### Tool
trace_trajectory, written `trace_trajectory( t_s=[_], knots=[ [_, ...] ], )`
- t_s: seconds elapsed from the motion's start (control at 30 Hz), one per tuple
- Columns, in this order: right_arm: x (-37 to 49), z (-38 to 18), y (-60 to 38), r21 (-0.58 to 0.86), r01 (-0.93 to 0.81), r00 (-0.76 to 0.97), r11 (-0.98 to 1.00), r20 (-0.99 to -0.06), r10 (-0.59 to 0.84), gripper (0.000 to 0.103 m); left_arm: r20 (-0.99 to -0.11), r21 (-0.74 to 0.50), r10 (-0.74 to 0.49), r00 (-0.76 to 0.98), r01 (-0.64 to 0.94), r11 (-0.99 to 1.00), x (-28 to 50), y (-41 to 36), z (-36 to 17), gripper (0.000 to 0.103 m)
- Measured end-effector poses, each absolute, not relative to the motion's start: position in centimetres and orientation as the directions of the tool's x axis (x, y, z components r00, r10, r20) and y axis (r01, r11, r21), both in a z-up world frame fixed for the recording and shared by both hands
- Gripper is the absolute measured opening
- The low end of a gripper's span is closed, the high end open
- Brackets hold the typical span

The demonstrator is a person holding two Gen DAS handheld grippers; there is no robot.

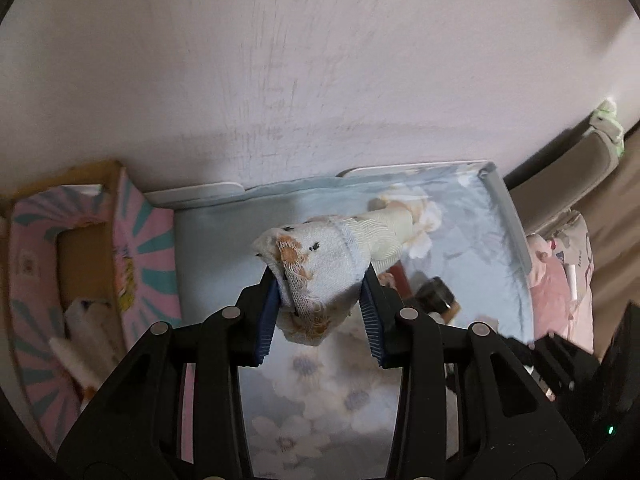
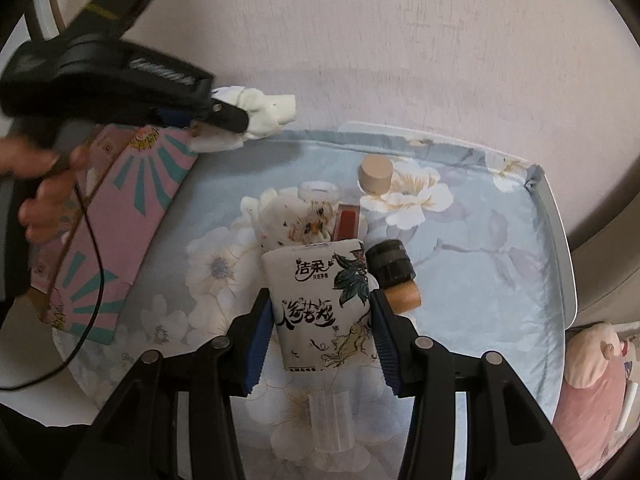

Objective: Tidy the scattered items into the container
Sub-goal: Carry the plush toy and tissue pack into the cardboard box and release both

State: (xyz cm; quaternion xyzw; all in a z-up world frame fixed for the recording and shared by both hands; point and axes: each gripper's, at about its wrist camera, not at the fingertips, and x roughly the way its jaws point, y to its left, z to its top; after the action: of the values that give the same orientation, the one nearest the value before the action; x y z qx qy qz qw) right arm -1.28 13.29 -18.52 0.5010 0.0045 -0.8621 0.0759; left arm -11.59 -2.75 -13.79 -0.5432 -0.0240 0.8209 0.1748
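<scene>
My left gripper (image 1: 320, 280) is shut on a white sock (image 1: 316, 256) with orange patches, held up above the blue floral tablecloth (image 1: 320, 392). In the right wrist view the same gripper (image 2: 240, 120) holds that sock (image 2: 264, 114) over the far edge of the pink cardboard box (image 2: 120, 216). The box (image 1: 136, 248) stands open at the left with a white soft item (image 1: 86, 320) inside. My right gripper (image 2: 320, 300) is shut on a white tissue pack (image 2: 316, 276) printed with black characters, lifted a little off the cloth.
On the cloth lie a beige cylinder (image 2: 375, 174), a glass jar (image 2: 319, 192), a speckled sock (image 2: 296, 220), a red item (image 2: 347, 222), a black lid (image 2: 390, 264), a cork (image 2: 404, 298) and a clear plastic piece (image 2: 330, 420). A wall stands behind. A pink cushion (image 2: 592, 380) lies right.
</scene>
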Motion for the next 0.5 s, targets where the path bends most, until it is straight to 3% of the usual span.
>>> trace_trajectory(
  t_s=[0.5],
  knots=[
    [-3.6,-11.6,11.4,0.066,0.308,-0.538,-0.949,-0.811,-0.231,0.044,-0.832,-0.23,0.26,-0.49,-0.121,-0.966,-6.4,-7.5,-7.6,0.034]
  ],
)
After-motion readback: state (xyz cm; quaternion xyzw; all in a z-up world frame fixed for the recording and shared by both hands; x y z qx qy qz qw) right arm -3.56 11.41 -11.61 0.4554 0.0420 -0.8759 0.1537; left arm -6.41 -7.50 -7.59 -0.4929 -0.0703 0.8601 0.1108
